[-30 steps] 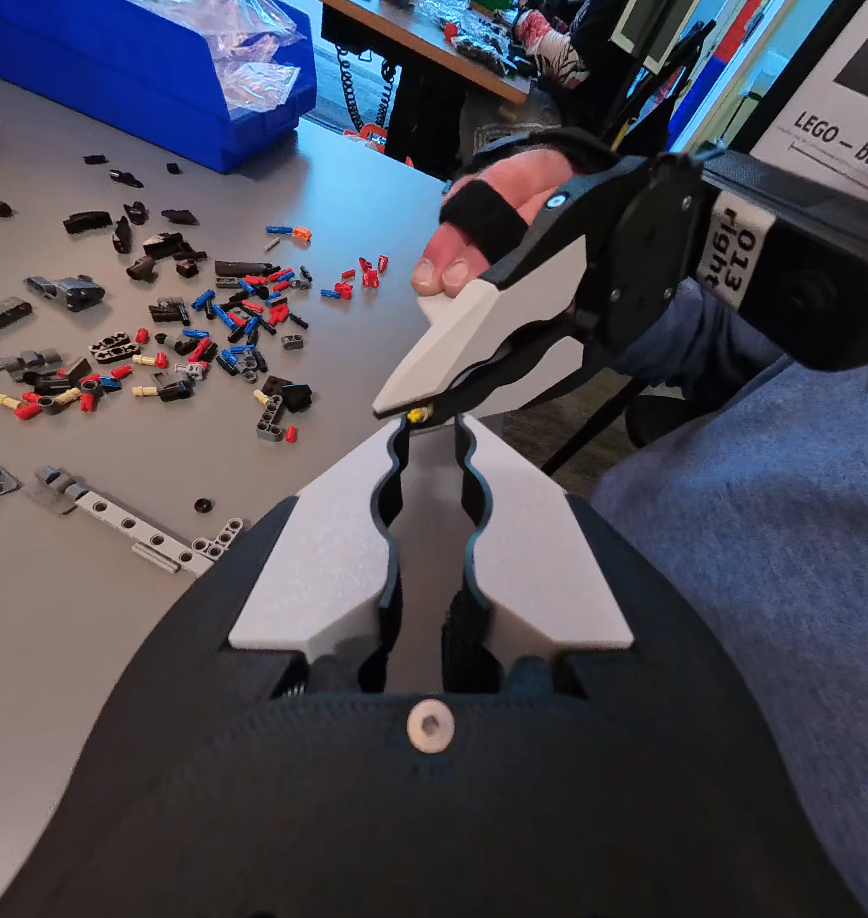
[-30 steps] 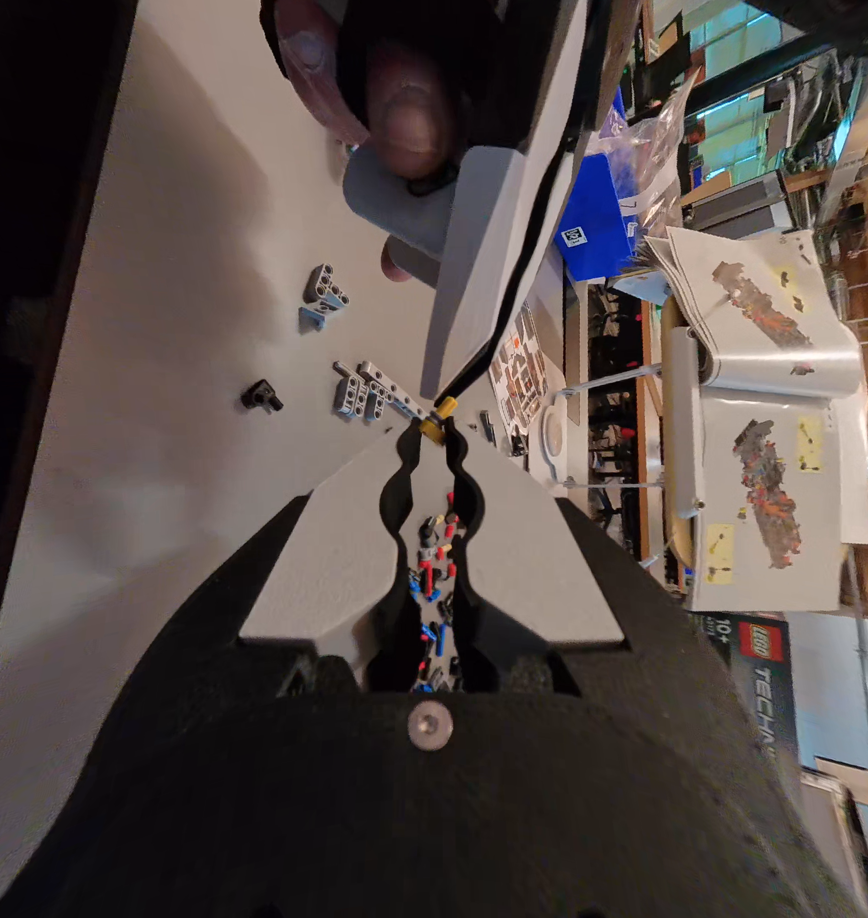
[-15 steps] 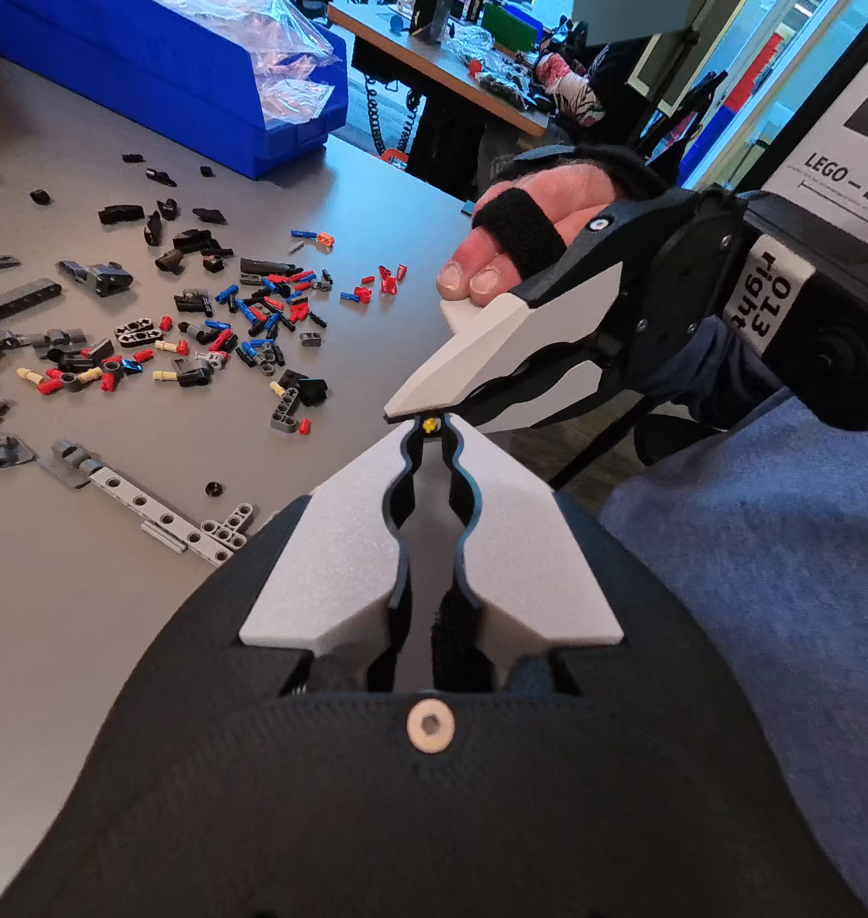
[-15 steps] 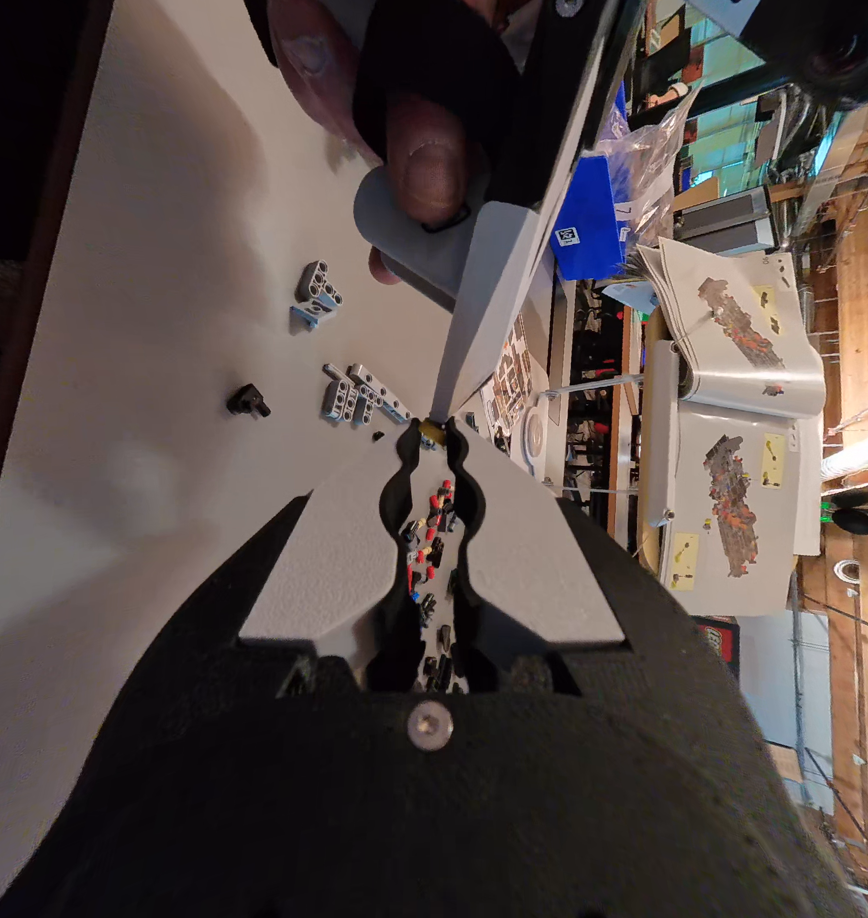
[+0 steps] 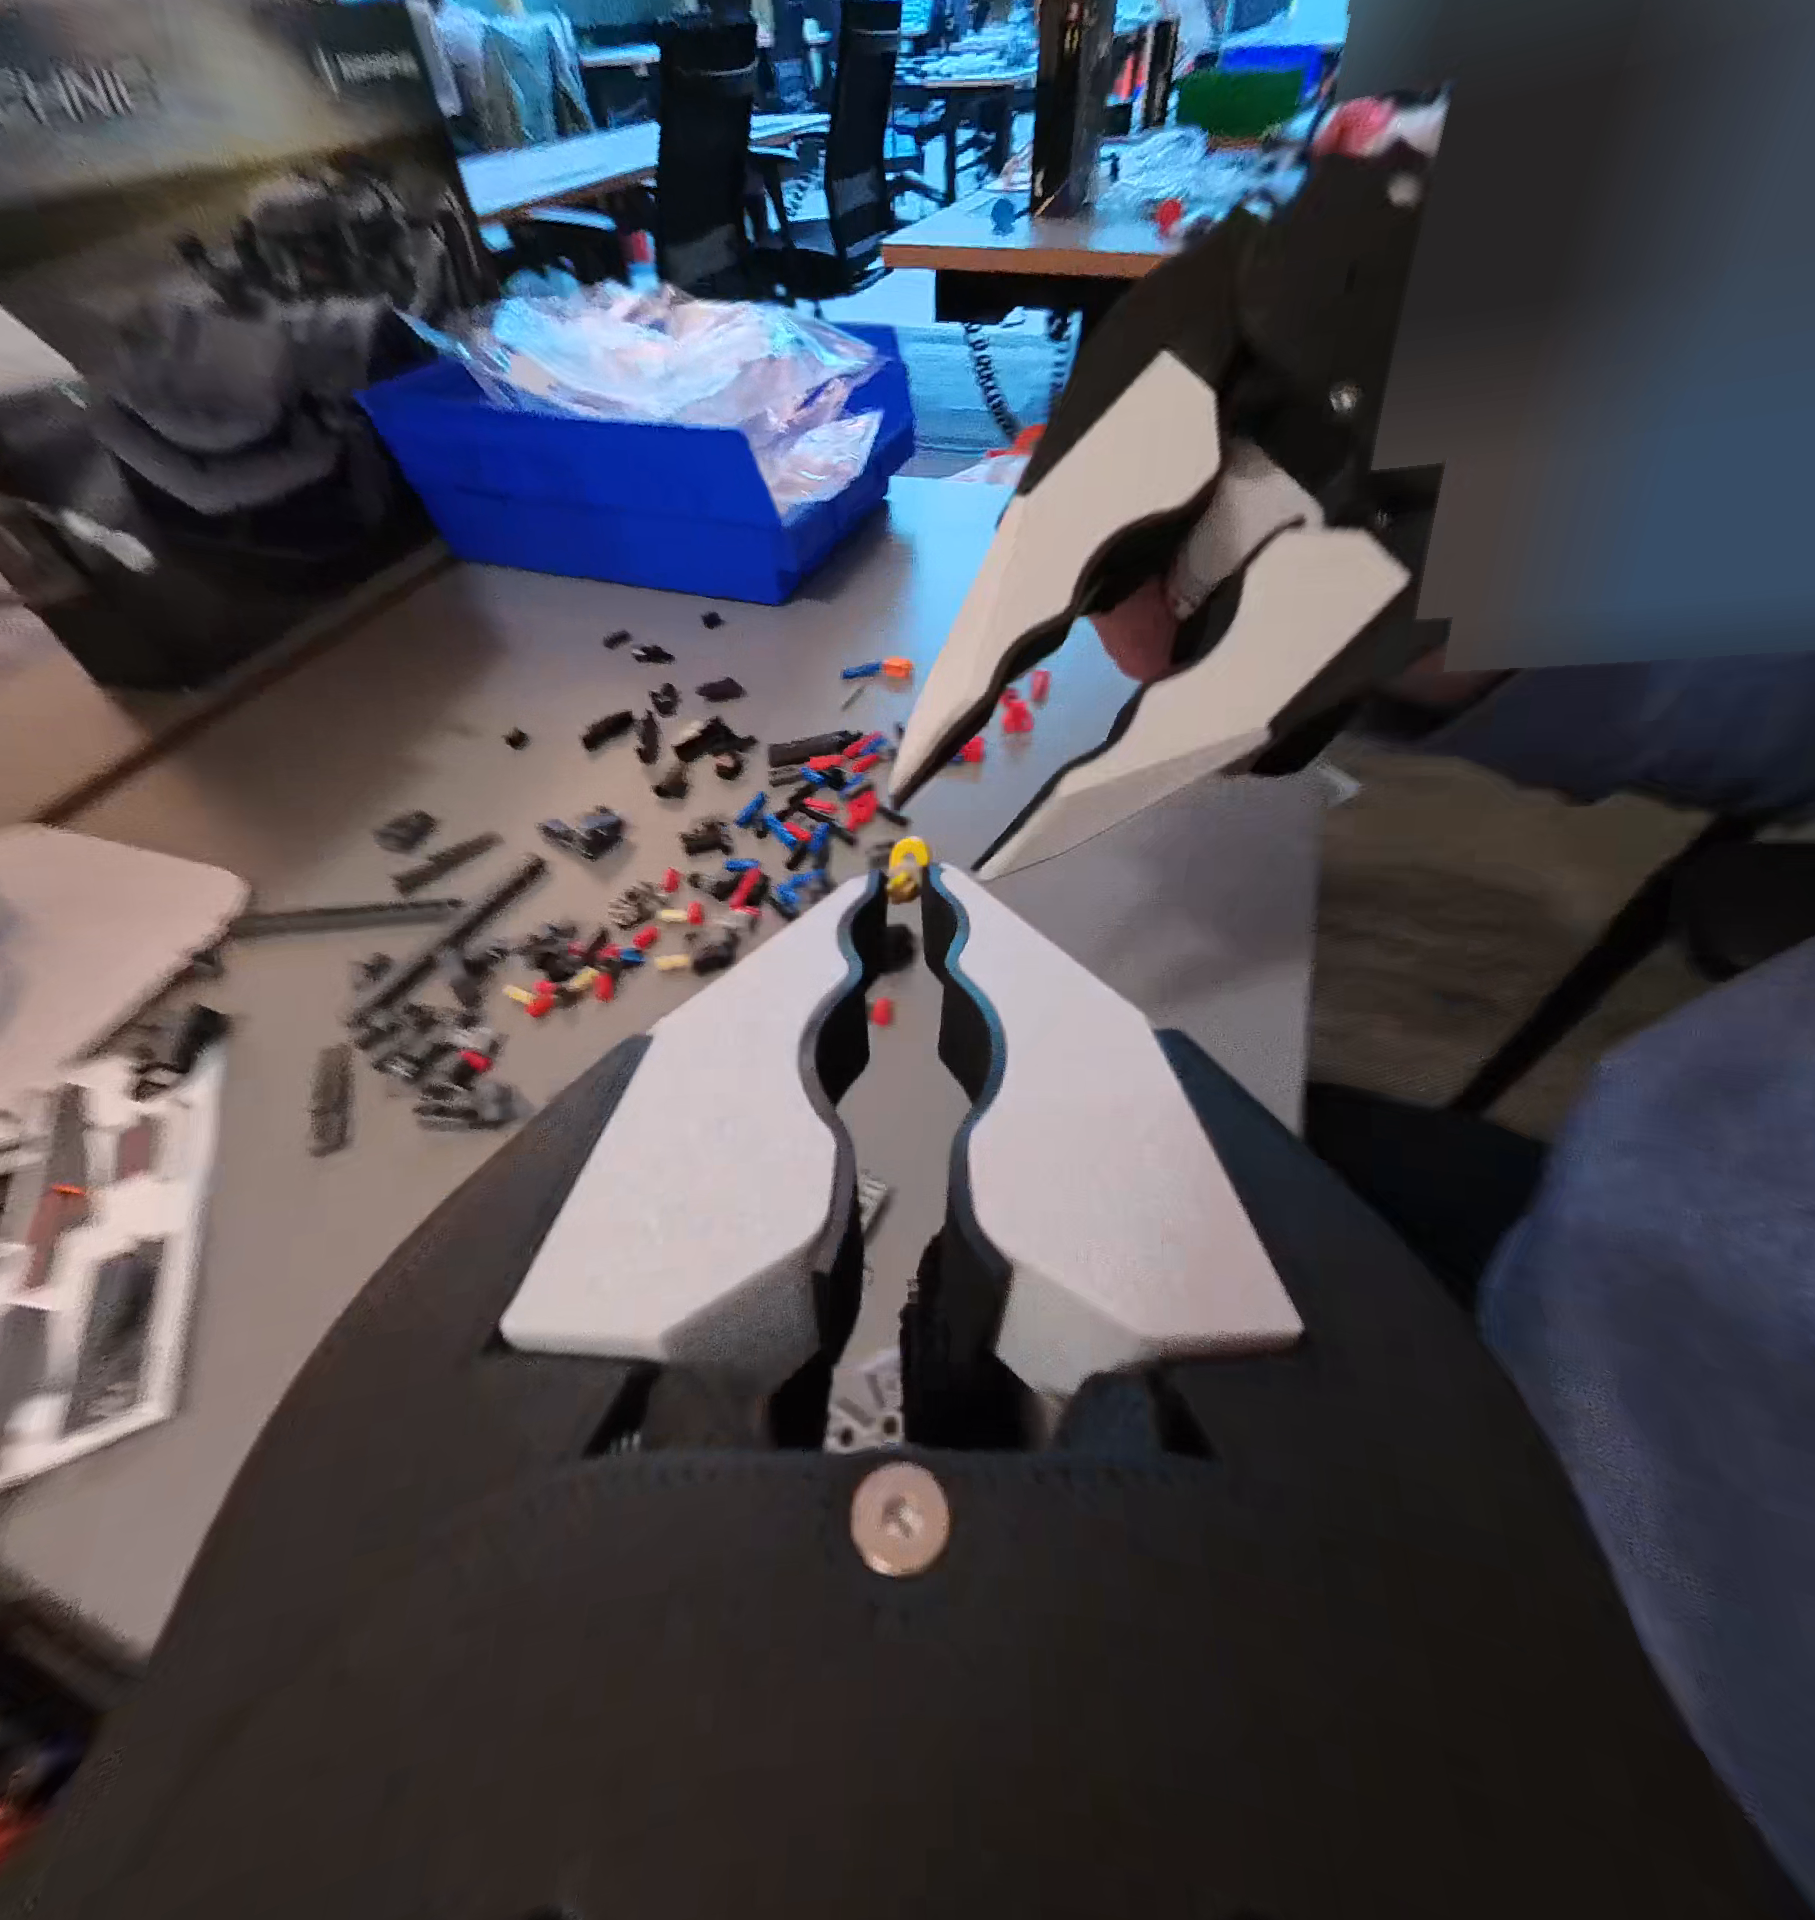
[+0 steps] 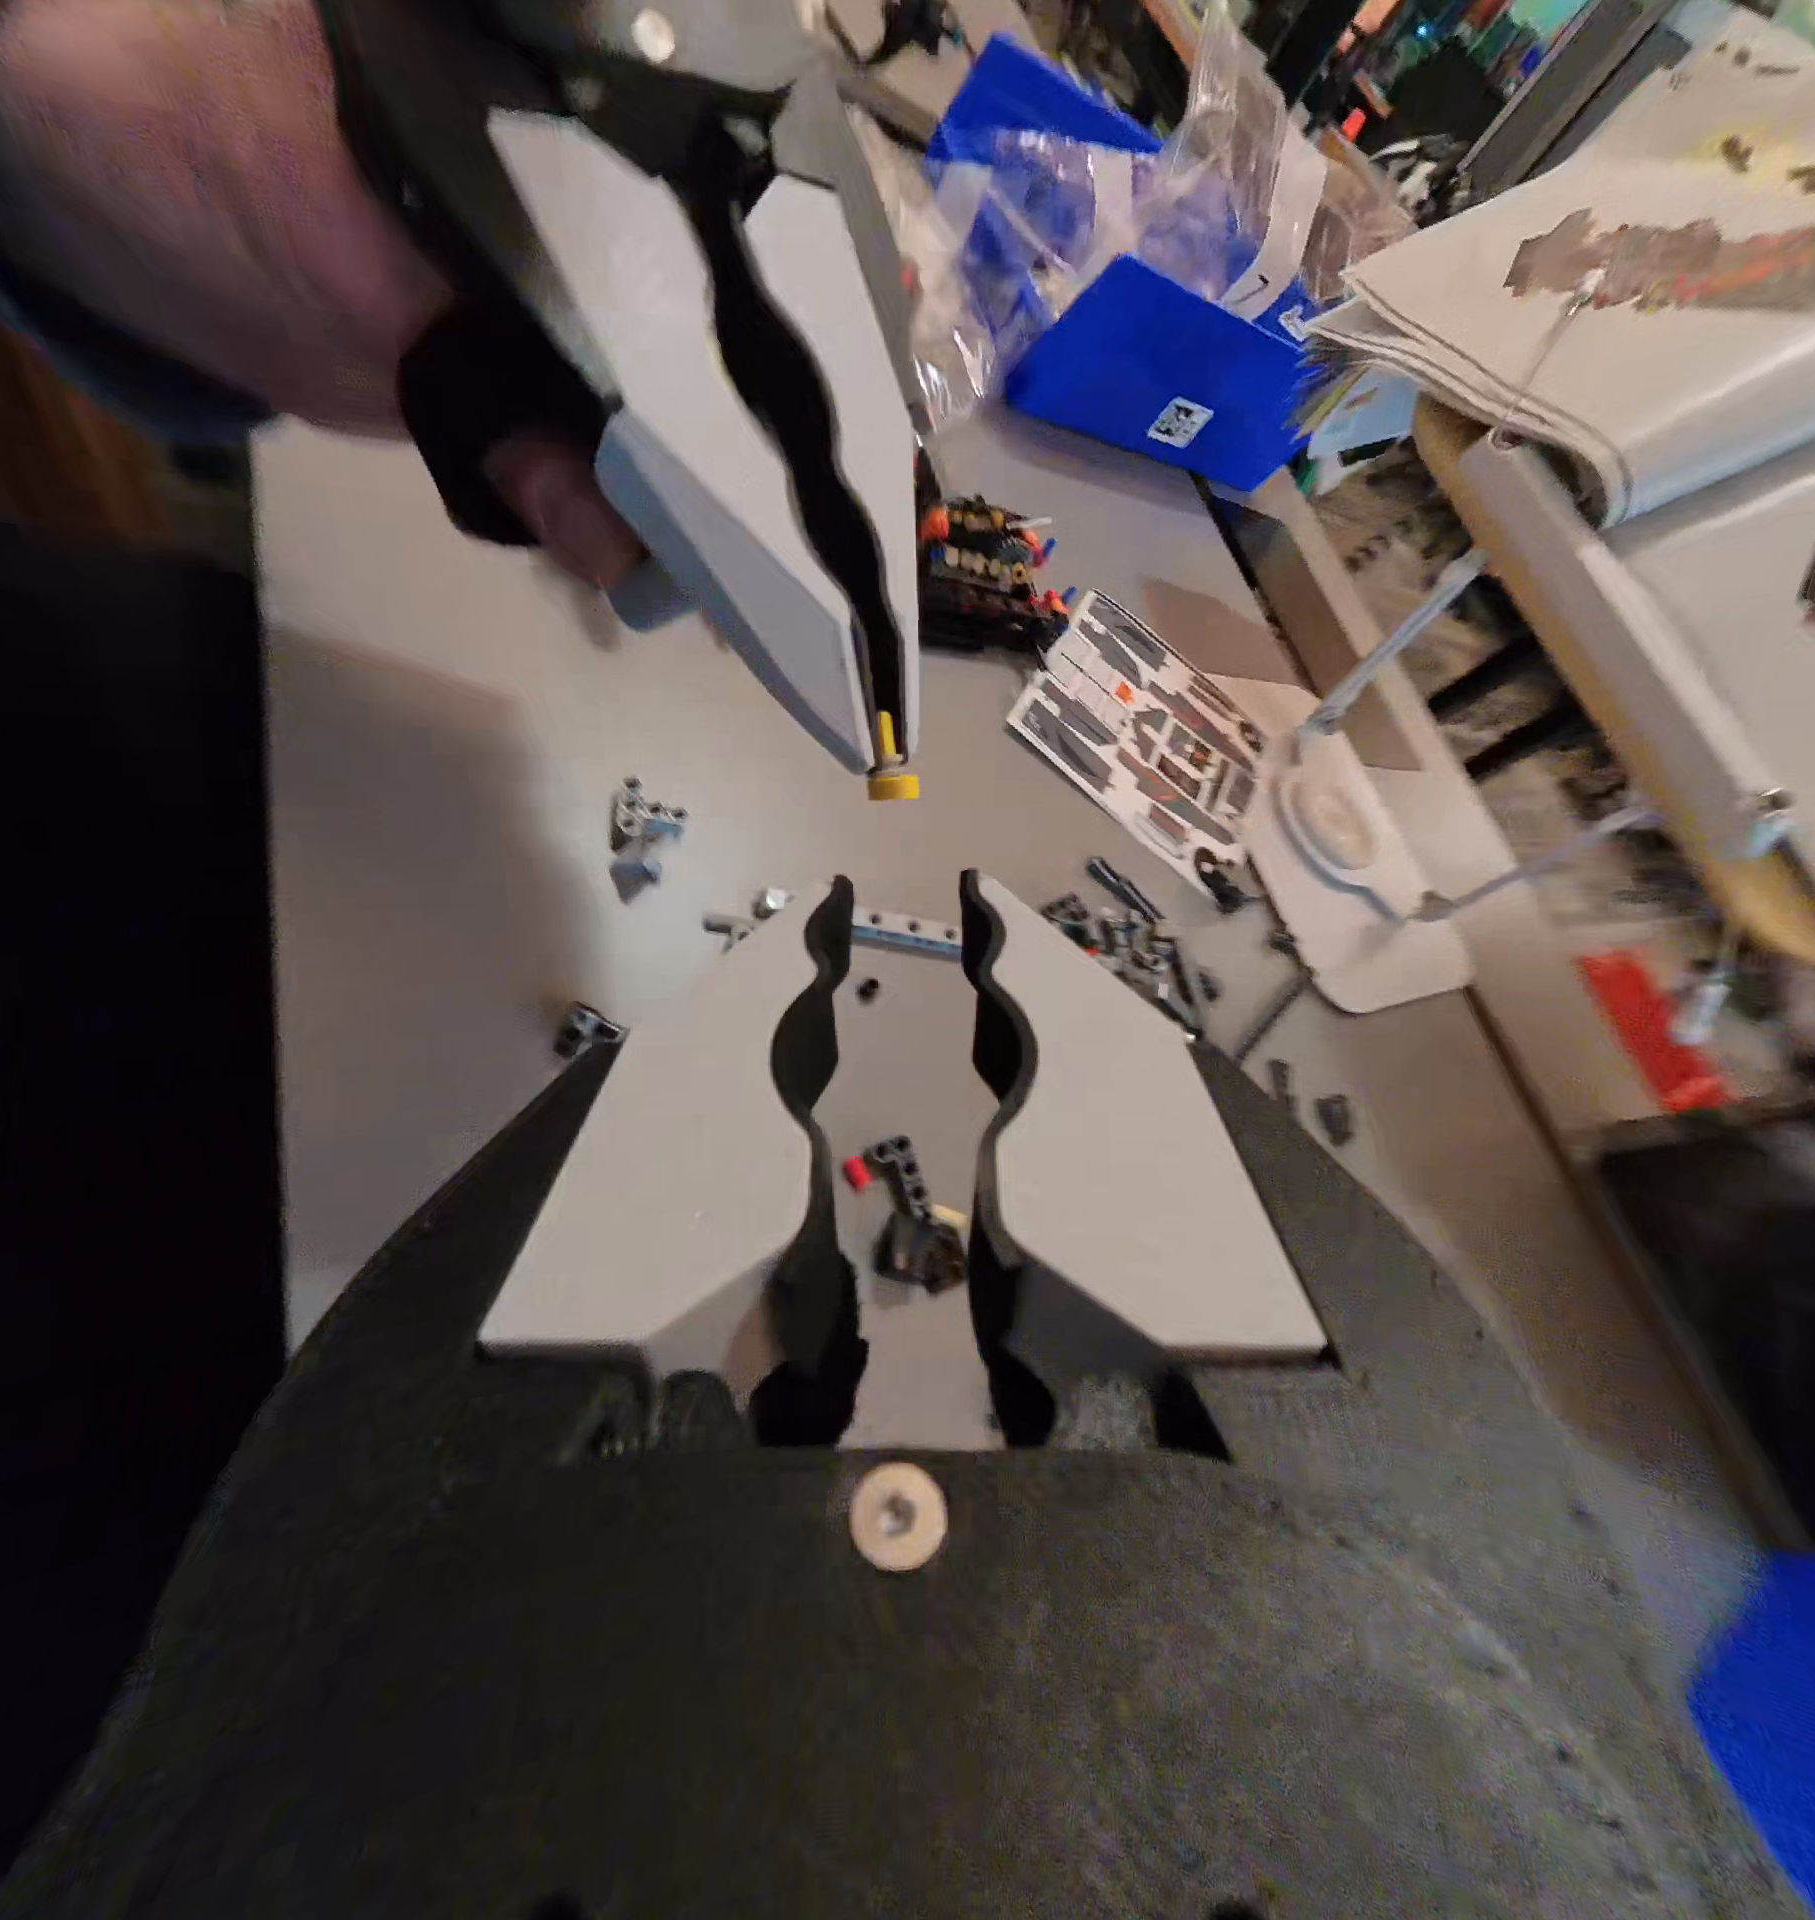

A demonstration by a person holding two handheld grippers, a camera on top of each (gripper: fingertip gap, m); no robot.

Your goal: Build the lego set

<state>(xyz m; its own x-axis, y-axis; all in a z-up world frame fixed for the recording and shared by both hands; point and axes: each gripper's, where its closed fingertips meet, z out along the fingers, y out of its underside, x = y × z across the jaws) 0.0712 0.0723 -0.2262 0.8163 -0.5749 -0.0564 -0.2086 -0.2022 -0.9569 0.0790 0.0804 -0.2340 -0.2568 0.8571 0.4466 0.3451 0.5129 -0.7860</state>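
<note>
My left gripper [image 5: 905, 888] is shut on a small yellow Lego pin [image 5: 905, 860], which sticks out past its tips, above the grey table [image 5: 290, 748]. My right gripper [image 6: 905, 888] is open and empty. In the left wrist view the right gripper [image 5: 944, 826] hangs just beyond the pin, with its jaws apart. In the right wrist view the left gripper [image 6: 887, 756] comes down from the upper left with the yellow pin [image 6: 892, 784] at its tips, a short way from my right fingertips.
Loose black, red and blue Lego pieces [image 5: 737, 831] are scattered on the table. A blue bin [image 5: 622, 499] with plastic bags stands behind. A sticker sheet [image 6: 1142, 727], a partial build [image 6: 986, 571], a grey beam [image 6: 903, 927] and an open instruction booklet [image 6: 1609, 312] lie nearby.
Both grippers pinched the yellow pin before. My right gripper has opened and drawn back from it. The left gripper keeps the pin, and both views have swung round.
</note>
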